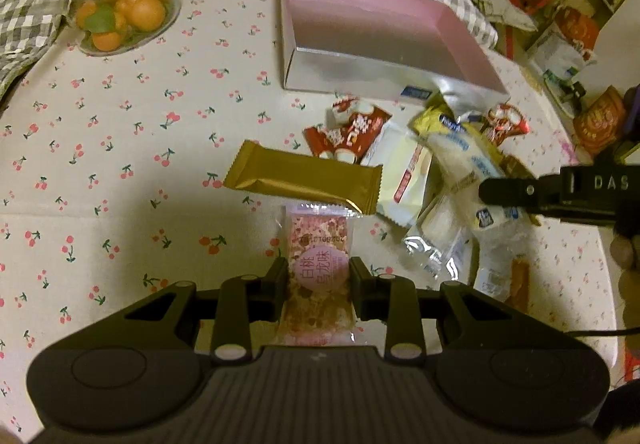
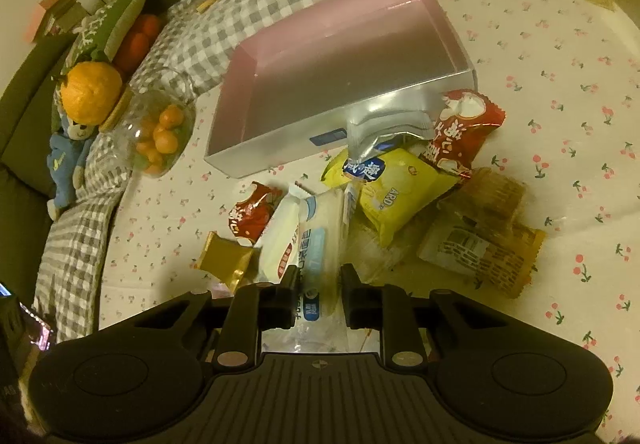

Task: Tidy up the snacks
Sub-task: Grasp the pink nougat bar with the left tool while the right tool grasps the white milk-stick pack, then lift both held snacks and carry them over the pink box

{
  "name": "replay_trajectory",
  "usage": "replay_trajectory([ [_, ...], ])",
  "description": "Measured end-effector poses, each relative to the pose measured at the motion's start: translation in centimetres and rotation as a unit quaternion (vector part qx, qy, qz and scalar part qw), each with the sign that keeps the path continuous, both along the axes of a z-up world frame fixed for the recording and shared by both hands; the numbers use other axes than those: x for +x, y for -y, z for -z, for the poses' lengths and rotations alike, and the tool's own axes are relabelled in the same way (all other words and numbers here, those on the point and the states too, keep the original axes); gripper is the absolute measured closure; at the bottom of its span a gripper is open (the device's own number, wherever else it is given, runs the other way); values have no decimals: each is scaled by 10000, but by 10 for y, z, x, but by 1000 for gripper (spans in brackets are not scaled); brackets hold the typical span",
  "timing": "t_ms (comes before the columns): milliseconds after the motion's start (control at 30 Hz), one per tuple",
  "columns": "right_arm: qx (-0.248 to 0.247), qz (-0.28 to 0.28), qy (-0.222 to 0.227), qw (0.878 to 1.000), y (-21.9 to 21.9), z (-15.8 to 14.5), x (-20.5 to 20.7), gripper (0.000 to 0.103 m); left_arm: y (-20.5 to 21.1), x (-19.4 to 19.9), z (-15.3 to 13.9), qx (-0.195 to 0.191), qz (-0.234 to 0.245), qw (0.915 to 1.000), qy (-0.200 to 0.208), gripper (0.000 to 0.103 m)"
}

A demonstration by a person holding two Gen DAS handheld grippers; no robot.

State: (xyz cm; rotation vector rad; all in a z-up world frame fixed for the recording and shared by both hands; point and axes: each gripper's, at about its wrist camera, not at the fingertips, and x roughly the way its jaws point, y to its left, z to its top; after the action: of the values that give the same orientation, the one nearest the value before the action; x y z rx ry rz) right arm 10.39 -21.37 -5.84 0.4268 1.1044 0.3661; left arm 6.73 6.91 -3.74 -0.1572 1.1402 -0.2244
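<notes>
2 views cover this moment.

Left wrist view: we see the left gripper (image 1: 319,278) with its jaws pressed on a pink snack packet (image 1: 319,276), which lies flat on the cherry-print tablecloth (image 1: 120,163). A gold wrapper (image 1: 303,181) sits just beyond the packet, overlapping its far end. A pink-lined box (image 1: 384,39) stands farther back, with nothing in it. The snack pile (image 1: 440,163) lies between box and gripper, to the right. A glass jar (image 1: 124,3) of orange fruit stands at far left. The right gripper (image 1: 486,193) enters from the right, over the pile.

Right wrist view: we see the right gripper (image 2: 320,286) clamped on a white and blue packet (image 2: 322,244) at the pile's near edge. A yellow packet (image 2: 400,191) and a red packet (image 2: 460,135) lie beyond, against the box (image 2: 280,147).
</notes>
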Motion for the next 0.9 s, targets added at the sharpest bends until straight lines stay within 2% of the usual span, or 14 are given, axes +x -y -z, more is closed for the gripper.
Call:
replay_trajectory([
  [100,67,-21,22,10000,1,-5,-2,84,-3,0,-5,-104,-61,9999,69,74],
  [233,171,-58,106,9998,2,-14,-3,95,-6,3,-10,-248,-169,9995,116,74],
  [467,155,46,179,9997,7,-18,-4,98,-11,3,-16,-435,-333,9982,231,74],
  [600,-188,-36,325,9993,-3,-23,-1,80,-11,3,-15,-499,-391,9978,208,74],
  [633,-173,-63,339,9993,-6,-23,0,67,-11,2,-15,-496,-395,9978,211,74],
  [667,-144,-87,386,9991,-10,-23,0,49,-11,2,-15,-485,-397,9978,217,74],
  [700,-186,-115,434,9988,-14,-23,0,42,-10,2,-16,-477,-401,9978,221,74],
  [900,-850,-550,671,9926,-52,-8,0,40,-10,0,-12,-417,-420,9981,161,74],
])
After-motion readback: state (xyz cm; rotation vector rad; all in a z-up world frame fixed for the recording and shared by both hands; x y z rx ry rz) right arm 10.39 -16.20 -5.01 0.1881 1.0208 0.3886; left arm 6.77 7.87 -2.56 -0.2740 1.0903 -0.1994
